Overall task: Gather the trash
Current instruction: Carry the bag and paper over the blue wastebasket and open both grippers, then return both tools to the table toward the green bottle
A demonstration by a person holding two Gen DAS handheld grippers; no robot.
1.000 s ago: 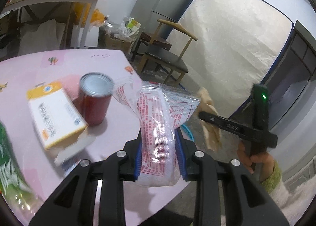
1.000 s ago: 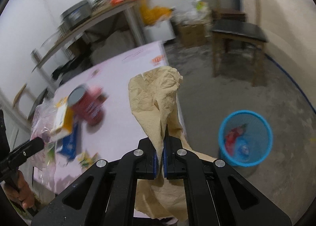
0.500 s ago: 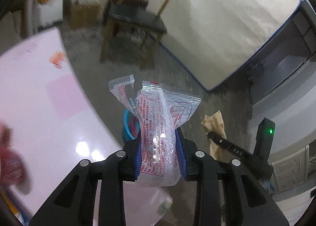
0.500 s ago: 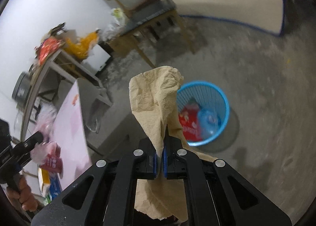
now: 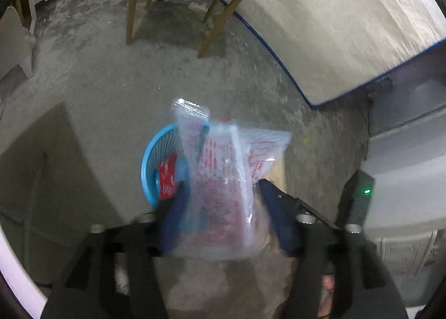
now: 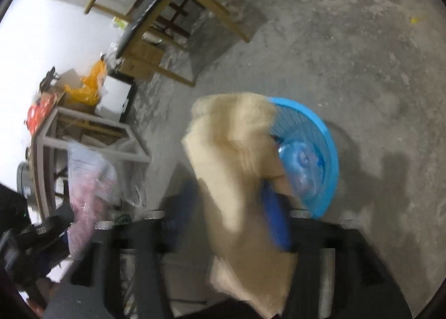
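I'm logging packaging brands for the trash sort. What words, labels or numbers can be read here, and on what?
Nothing is legible.
Clear plastic bag: red print, too blurred to read.
Red wrapper in the blue basket: white marks, too blurred.
Red package on the far table: unreadable.
Tan paper: no print visible.

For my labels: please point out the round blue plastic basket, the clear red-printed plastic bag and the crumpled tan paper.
blue plastic basket (image 6: 330, 146), right wrist view, rim.
clear plastic bag (image 5: 223, 179), left wrist view, middle.
tan paper (image 6: 234, 151), right wrist view, upper fold.
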